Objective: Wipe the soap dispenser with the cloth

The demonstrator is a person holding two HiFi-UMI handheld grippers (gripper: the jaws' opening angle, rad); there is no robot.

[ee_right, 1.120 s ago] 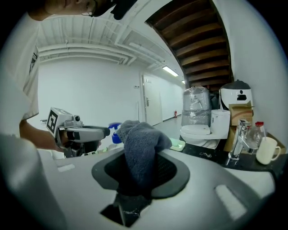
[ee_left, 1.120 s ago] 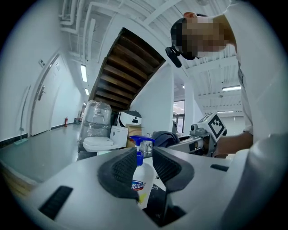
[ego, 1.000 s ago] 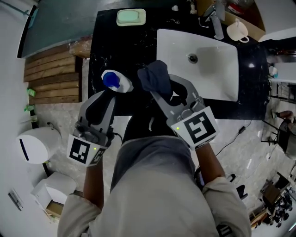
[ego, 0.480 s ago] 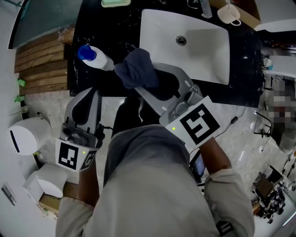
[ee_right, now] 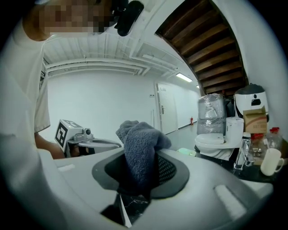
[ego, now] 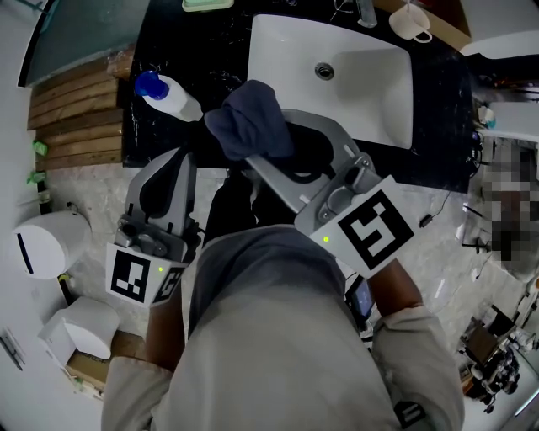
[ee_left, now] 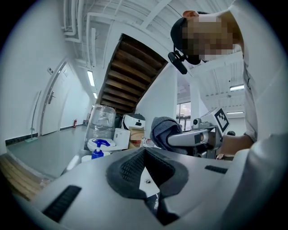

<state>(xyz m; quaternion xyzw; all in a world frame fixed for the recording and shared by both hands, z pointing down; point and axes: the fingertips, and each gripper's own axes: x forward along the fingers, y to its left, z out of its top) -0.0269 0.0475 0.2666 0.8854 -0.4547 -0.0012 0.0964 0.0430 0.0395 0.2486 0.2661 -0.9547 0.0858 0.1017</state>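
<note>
The soap dispenser (ego: pixel 171 97), a white bottle with a blue pump top, stands on the black counter (ego: pixel 446 126) left of the sink. Its blue pump (ee_left: pixel 97 153) shows low in the left gripper view. My left gripper (ego: pixel 190 143) is just below the bottle and apart from it. Its jaws are shut with nothing between them (ee_left: pixel 143 168). My right gripper (ego: pixel 253 150) is shut on a dark grey-blue cloth (ego: pixel 250 118), bunched above the jaws. The cloth (ee_right: pixel 141 148) rises out of the gripper (ee_right: pixel 139 182), hiding its fingertips. The cloth hangs right of the dispenser, not touching it.
A white sink (ego: pixel 396 109) fills the counter's right half, with a faucet (ego: pixel 365 10) and a white cup (ego: pixel 410 23) behind it. A pale green soap dish (ego: pixel 208 4) sits at the back. Wooden slats (ego: pixel 76 101) and a white bin (ego: pixel 38 252) are on the left.
A second ago the dispenser's blue top sat right at my left gripper's tips; now the bottle stands clear of them. Both grippers have come nearer the camera, the cloth still held.
</note>
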